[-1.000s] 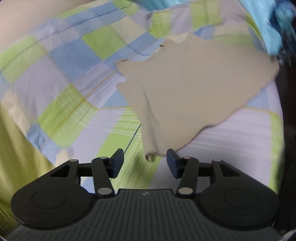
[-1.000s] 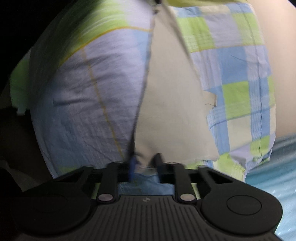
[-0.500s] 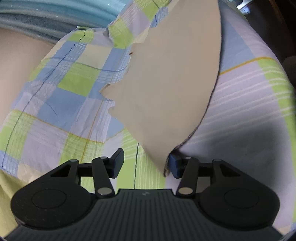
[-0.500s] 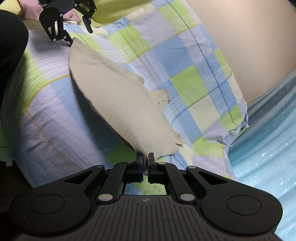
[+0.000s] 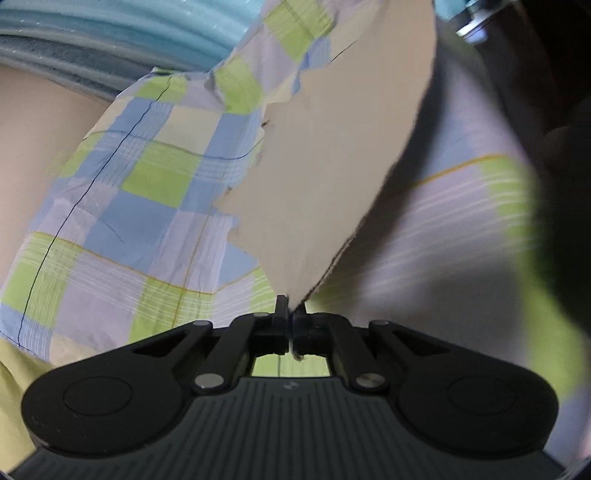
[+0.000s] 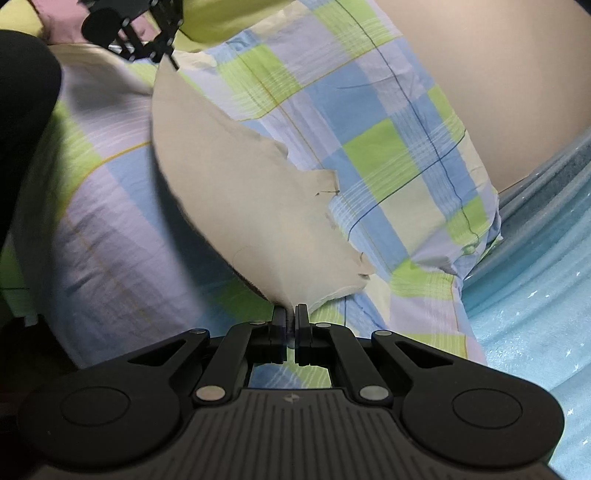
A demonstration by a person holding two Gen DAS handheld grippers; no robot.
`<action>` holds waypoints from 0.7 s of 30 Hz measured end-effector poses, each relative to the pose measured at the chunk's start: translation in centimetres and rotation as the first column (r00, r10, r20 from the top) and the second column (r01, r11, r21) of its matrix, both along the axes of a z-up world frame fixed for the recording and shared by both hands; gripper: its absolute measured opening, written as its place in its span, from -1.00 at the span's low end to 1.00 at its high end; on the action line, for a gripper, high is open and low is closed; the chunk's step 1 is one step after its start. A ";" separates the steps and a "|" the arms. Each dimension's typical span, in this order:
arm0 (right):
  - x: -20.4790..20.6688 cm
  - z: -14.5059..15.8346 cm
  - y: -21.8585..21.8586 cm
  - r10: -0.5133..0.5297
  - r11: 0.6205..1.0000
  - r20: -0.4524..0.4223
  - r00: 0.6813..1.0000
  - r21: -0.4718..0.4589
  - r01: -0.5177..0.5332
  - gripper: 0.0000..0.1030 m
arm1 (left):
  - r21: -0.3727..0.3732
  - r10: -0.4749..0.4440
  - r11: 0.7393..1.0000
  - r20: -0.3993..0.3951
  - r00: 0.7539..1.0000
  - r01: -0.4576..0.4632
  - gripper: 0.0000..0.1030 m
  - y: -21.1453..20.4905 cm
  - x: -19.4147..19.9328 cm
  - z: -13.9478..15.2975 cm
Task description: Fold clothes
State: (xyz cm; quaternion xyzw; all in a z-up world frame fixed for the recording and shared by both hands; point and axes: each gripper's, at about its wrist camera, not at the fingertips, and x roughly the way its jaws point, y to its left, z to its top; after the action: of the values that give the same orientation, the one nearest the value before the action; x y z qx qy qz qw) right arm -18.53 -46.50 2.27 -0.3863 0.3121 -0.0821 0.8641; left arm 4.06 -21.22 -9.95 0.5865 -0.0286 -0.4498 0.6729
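Observation:
A beige garment (image 5: pixel 332 166) hangs stretched above a checked bedsheet (image 5: pixel 147 192). My left gripper (image 5: pixel 290 314) is shut on one corner of it. My right gripper (image 6: pixel 290 314) is shut on the opposite corner of the same garment (image 6: pixel 240 192). The garment spans between the two grippers, its lower edge lifted off the sheet and its ragged far edge resting on the checks. In the right wrist view the left gripper (image 6: pixel 166 55) shows at the far end of the cloth.
The checked sheet (image 6: pixel 388 147) in green, blue and lilac covers a mattress. A light blue ribbed cover (image 6: pixel 535 295) lies beyond it, also in the left wrist view (image 5: pixel 129 29). A beige wall (image 6: pixel 498 74) stands behind. A dark shape (image 6: pixel 22 129) fills the left.
The left gripper has shut on the garment's corner; it was open around the edge before. Both grippers have lifted the cloth, which is now stretched between them.

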 end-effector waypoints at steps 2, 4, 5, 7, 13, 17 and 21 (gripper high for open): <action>-1.3 0.6 0.6 0.014 1.000 -0.013 1.000 0.003 -0.014 -0.99 | 0.033 -0.029 0.999 -0.035 0.999 0.030 -0.98 1.5 -1.6 1.3; -2.9 1.4 1.4 0.029 0.999 -0.024 0.999 0.015 -0.029 -0.99 | 0.068 -0.058 0.996 -0.077 0.995 0.063 -0.98 2.5 -2.7 2.2; -3.7 1.8 1.7 0.036 0.999 -0.030 0.999 0.027 -0.035 -0.99 | 0.082 -0.063 0.994 -0.088 0.994 0.071 -0.98 2.6 -2.9 2.5; -4.7 2.2 2.1 0.048 0.998 -0.041 0.998 0.035 -0.047 -0.99 | 0.101 -0.068 0.992 -0.102 0.992 0.079 -0.98 2.2 -3.0 3.1; -3.3 4.1 -0.1 0.051 0.993 -0.062 0.997 0.108 -0.044 -0.99 | 0.006 0.027 1.000 -0.198 0.980 -0.027 -0.97 -3.5 2.9 6.4; 0.7 5.2 -5.3 0.000 0.972 -0.069 0.998 0.233 0.016 -0.99 | -0.004 0.086 0.996 -0.305 0.949 -0.091 -0.97 -8.5 8.2 6.3; 6.2 3.8 -11.5 -0.076 0.916 -0.144 0.987 0.381 0.126 -0.98 | 0.042 0.154 0.988 -0.389 0.908 -0.150 -0.92 -12.9 12.6 3.9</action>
State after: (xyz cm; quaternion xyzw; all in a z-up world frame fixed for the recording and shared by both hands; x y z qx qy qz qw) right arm -12.37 -58.03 6.07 -0.1950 0.3956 -0.0386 0.8966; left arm 16.61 -34.09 -6.01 0.4892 0.1545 -0.5041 0.6948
